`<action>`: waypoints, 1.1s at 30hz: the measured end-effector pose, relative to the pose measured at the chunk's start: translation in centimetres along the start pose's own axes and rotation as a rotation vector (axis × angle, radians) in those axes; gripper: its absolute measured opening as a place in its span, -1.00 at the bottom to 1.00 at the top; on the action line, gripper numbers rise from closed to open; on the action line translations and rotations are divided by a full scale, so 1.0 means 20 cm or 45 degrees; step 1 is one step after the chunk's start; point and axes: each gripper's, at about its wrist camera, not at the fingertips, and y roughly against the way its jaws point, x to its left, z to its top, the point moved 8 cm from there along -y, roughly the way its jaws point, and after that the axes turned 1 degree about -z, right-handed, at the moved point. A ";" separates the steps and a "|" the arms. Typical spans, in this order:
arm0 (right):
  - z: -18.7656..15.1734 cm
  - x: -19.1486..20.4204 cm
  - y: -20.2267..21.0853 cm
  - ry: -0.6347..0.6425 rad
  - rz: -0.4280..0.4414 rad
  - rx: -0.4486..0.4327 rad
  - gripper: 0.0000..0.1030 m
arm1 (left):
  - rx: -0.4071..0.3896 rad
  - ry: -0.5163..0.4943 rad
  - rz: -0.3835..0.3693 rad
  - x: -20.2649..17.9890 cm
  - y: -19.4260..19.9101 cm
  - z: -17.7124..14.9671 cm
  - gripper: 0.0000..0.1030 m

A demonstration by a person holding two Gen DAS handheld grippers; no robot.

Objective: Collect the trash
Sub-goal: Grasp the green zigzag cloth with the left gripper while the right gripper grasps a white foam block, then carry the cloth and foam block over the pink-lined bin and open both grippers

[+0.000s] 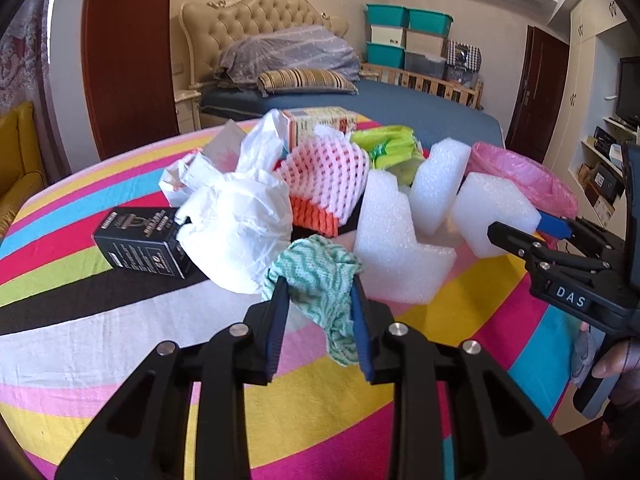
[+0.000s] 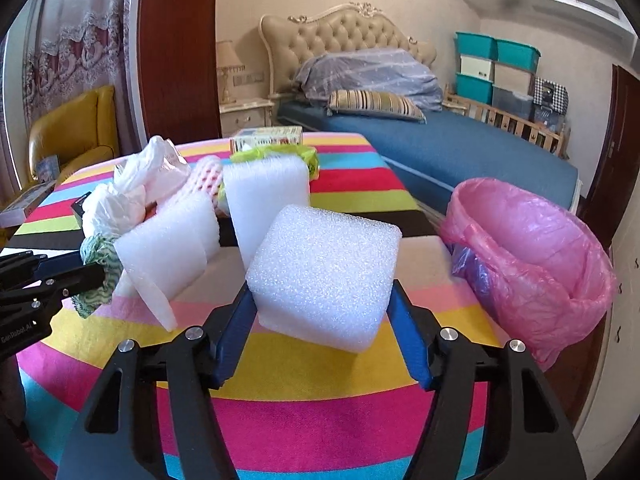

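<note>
two pairs of tongs each had a piece of trash at the near edge of the bench point(image 2: 320, 372). the left tongs point(image 1: 320, 324) were squeezed nearly shut on a crumpled green cloth point(image 1: 320, 280), with only a loose fold between the blue pads point(image 1: 276, 320). that fold could slide out when lifted, because the cloth was soft and most of it hung free. the right tongs point(image 2: 322, 332) stood about half open, pressed on both sides of a white foam block point(image 2: 324, 272). the foam was light and squashy, so it could pop out or tip if the grip was only on its lower corner.

just behind leaned two more foam pieces point(image 2: 264, 196); a quick pull might knock them over. farther back lay a white plastic bag point(image 1: 236, 220), a black box point(image 1: 148, 240) and a pink net sleeve point(image 1: 324, 168). the pink bin bag point(image 2: 532, 256) waited at the right edge of the bench. its thin rim sagged, so a drop from too far away could miss.
</note>
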 end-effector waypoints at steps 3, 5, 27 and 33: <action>0.00 -0.01 0.02 -0.012 0.010 -0.016 0.21 | -0.054 0.011 0.013 0.01 0.04 0.02 -0.43; -0.01 -0.01 0.03 -0.017 0.015 -0.017 0.21 | -0.086 0.019 0.017 0.03 0.07 0.03 -0.43; -0.03 -0.09 0.28 -0.060 0.011 -0.130 0.21 | -0.176 -0.041 -0.048 -0.13 0.09 0.11 -0.43; -0.04 -0.18 0.34 -0.095 -0.018 -0.153 0.21 | -0.185 -0.117 -0.101 -0.28 0.07 0.14 -0.42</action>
